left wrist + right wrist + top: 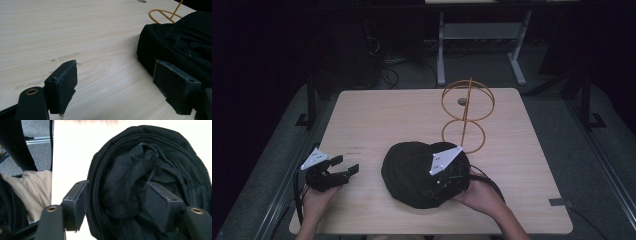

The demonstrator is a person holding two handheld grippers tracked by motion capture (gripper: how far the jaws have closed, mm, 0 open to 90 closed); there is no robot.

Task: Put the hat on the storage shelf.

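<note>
Black hat (412, 172) lies upside down mid-table (377, 110), opening upward. Right gripper (117, 202) spread astride its rim; left gripper (115, 87) spread over bare wood left of it.

no readable text, labels or signs anywhere

A hat (412, 172) lies on the tabletop (377, 115) near its front edge, about midway across. Behind it, toward the far right corner, stands a wire stand (466, 112). Your left gripper (343, 167) is near the front left corner; your right gripper (447, 175) is over the hat's right side.
</note>
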